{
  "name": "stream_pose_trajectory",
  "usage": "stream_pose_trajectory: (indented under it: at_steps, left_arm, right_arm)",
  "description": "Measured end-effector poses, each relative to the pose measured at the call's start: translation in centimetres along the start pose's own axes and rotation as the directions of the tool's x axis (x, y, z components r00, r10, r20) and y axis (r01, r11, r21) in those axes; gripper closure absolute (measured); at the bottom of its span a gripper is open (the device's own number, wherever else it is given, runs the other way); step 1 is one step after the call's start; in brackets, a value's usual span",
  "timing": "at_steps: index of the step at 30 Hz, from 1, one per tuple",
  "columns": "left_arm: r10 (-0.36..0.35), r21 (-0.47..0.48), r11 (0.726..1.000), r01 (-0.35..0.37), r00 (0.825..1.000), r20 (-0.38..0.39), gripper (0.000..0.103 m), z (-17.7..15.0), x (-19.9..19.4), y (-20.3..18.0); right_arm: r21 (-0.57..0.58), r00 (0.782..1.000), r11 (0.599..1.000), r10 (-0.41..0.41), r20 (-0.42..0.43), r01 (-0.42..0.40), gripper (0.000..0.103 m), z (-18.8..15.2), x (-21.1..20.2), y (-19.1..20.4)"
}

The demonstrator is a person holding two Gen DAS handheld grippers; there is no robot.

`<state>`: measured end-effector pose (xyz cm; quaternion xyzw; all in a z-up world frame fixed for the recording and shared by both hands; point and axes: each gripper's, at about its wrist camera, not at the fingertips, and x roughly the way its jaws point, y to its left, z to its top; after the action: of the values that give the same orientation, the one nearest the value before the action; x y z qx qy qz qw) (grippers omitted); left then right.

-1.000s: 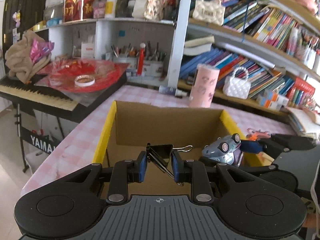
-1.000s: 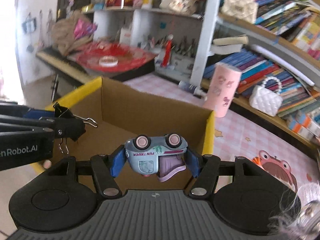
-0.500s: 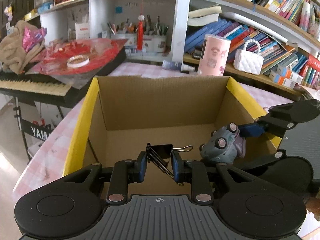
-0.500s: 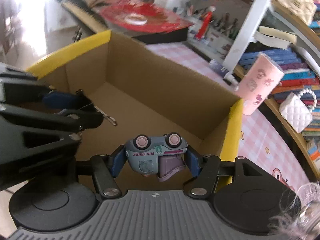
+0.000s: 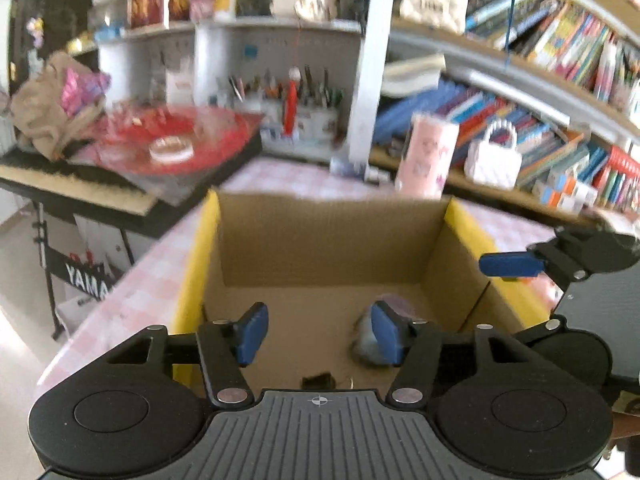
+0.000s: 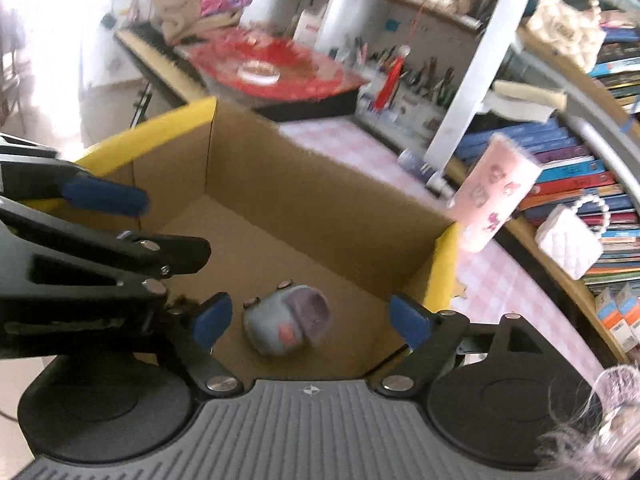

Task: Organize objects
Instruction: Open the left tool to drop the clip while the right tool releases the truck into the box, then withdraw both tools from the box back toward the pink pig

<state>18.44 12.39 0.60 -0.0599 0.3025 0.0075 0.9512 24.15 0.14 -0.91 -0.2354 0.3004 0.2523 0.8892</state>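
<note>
An open cardboard box (image 5: 328,232) with yellow rims stands on the pink checked table. My left gripper (image 5: 318,334) hangs over it, its jaws opening with nothing between them. A black binder clip (image 5: 318,380) lies on the box floor just below. My right gripper (image 6: 310,320) is over the box too, jaws opening wide. A blue-grey toy truck (image 6: 286,324) lies tipped on the box floor (image 6: 248,236) beneath it, free of the pads. In the left wrist view the truck (image 5: 362,344) is half hidden behind my finger.
A pink cup (image 6: 496,192) and a white handbag (image 6: 568,236) stand past the box by the bookshelf (image 5: 540,140). To the left, a keyboard (image 5: 80,196) holds a red plate (image 5: 180,144). The left gripper's pad (image 6: 104,198) reaches in beside the right one.
Both grippers opened. The binder clip left the left jaws and the toy truck left the right jaws; both now lie on the box floor.
</note>
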Motion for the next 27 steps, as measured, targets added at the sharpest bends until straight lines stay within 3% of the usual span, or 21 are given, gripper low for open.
stream_pose_trajectory:
  at_steps: [6, 13, 18, 27]
  left_arm:
    - [0.01, -0.024, 1.0, -0.007, 0.995, 0.102, 0.031, 0.1, -4.4, 0.4]
    - [0.039, -0.035, 0.999, -0.034, 0.988, 0.147, 0.023, -1.7, -8.7, 0.8]
    - [0.054, -0.019, 0.998, -0.052, 0.99, 0.128, 0.023, -3.8, -10.6, 1.2]
    - [0.058, 0.02, 0.998, -0.059, 0.996, 0.063, 0.021, -7.7, -12.8, 1.0]
  right_arm:
    - [0.086, 0.99, 0.996, -0.046, 0.134, 0.035, 0.017, 0.1, -4.5, 0.0]
    - [0.201, 0.978, 0.977, -0.104, 0.178, 0.067, 0.016, -1.7, -9.3, 0.4]
    - [0.259, 0.972, 0.959, -0.162, 0.173, 0.114, 0.016, -3.9, -11.9, 1.3]
    - [0.338, 0.972, 0.922, -0.222, 0.07, 0.186, 0.017, -8.5, -14.5, 4.2]
